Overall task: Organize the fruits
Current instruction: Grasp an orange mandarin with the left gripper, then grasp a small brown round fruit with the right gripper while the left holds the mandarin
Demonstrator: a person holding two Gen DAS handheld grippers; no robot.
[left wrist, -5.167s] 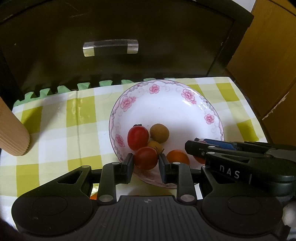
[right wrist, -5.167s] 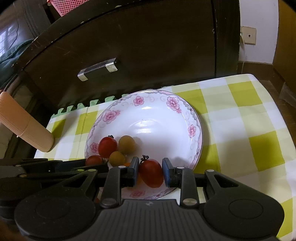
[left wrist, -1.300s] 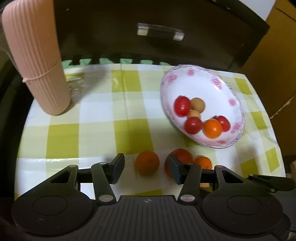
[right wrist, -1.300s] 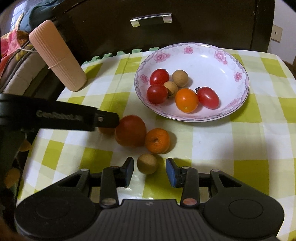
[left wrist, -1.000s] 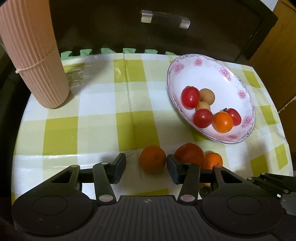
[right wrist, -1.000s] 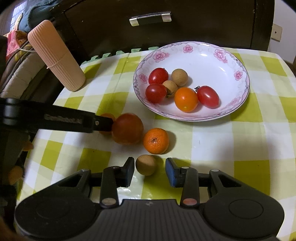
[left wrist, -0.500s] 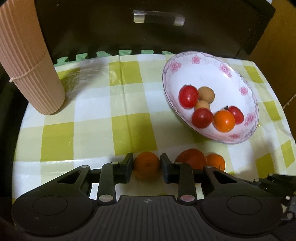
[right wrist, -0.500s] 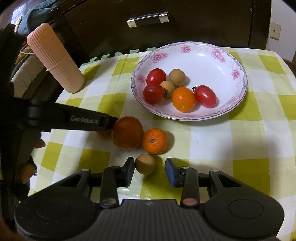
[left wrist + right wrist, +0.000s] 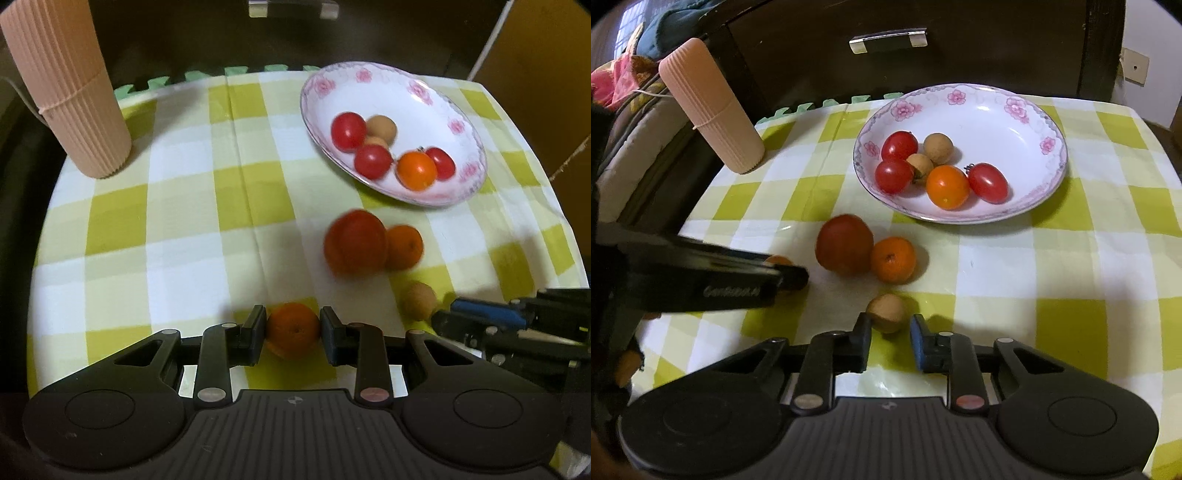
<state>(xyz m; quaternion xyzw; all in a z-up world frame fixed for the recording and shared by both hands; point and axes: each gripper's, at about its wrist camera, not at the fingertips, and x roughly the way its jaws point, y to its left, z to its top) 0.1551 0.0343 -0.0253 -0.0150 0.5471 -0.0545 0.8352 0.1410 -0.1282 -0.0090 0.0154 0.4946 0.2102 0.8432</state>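
Left wrist view shows the left tongs (image 9: 293, 330) clenched on a small orange (image 9: 293, 329), their pads pressed to both its sides just above the checked cloth of the worktop (image 9: 177, 229); a second ago those jaws stood wide around the same fruit, so they have just closed and the pick is made. The right tongs (image 9: 889, 332) have also just been narrowing, with the brown longan (image 9: 887, 312) lying at their tips; from the right wrist view the pads sit close beside it, though firm contact is hard to confirm. A big red tomato (image 9: 845, 244) and a second orange (image 9: 894, 259), touching each other, lie loose between the tongs and the flowered plate (image 9: 1015, 122), which already holds several small tomatoes and two longans. Judging by this, both hands are ready to lift and carry fruit to the plate next.
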